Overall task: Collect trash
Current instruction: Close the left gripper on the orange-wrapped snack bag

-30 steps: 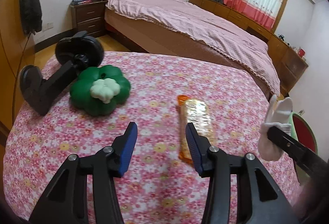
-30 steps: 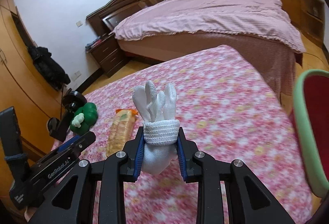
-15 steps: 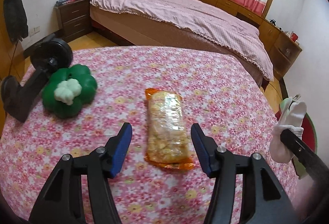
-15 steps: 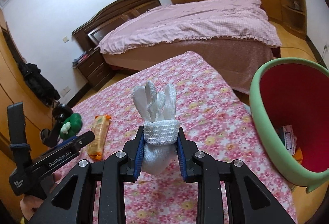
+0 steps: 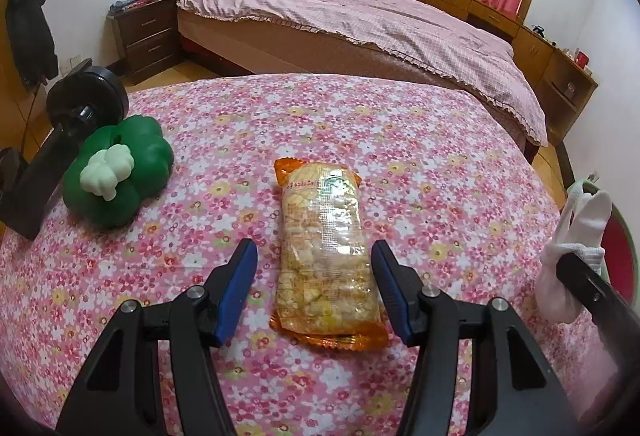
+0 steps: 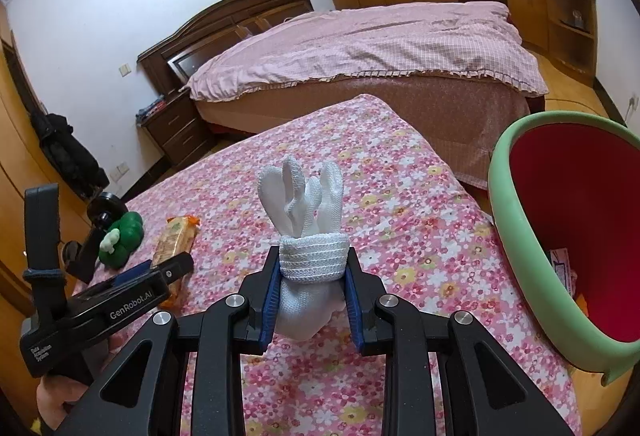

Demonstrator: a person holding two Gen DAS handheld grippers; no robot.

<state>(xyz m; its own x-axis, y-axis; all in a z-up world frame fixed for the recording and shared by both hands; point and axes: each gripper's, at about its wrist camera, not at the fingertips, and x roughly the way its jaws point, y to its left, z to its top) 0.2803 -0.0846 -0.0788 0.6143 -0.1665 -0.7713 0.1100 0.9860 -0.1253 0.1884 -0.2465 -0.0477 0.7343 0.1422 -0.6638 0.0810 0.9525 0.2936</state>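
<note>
Snack packet [image 5: 326,256] between parted left tongs [image 5: 314,286], untouched

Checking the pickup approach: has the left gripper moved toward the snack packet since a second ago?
Yes. The left gripper, open, now straddles the snack packet, which earlier lay beyond its right finger.
</note>
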